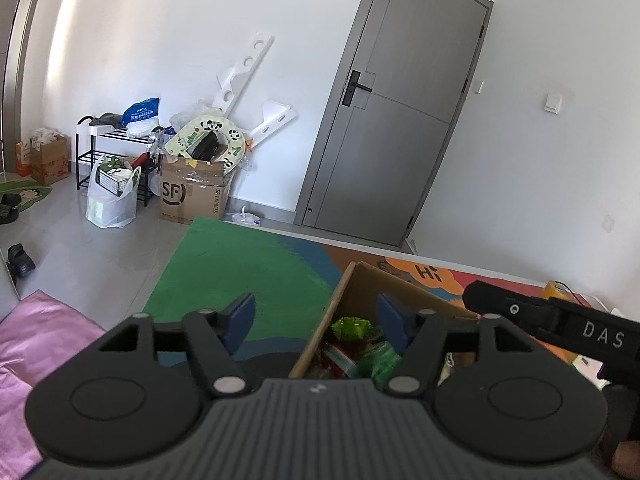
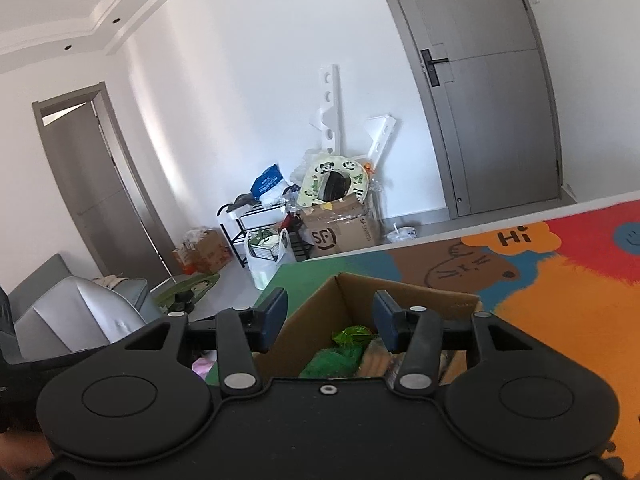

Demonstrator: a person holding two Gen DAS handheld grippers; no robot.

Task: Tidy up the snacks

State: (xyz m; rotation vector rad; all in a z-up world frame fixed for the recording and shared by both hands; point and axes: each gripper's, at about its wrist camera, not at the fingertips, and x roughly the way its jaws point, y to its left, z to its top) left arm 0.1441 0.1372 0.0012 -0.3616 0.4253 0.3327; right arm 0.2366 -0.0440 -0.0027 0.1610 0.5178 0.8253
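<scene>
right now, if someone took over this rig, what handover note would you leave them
Left gripper: open, empty, straddling the left wall of the box.
Right gripper: open, empty, also astride that wall.
Box sits on the colourful mat; snacks in green and red wrappers lie inside.
Done: several snacks are in the box.
Left: can't tell if any remain outside; check the yellow item past the right gripper.

Open-topped cardboard box (image 2: 404, 300) packed with snack packets (image 2: 340, 354) blocks the path low ahead, its left wall (image 1: 324, 320) between the left hand-held gripper (image 1: 316, 318) jaws, right hand-held gripper (image 1: 560, 324) crowding close on the right, colourful mat (image 2: 560, 280) bare beyond the box.
</scene>
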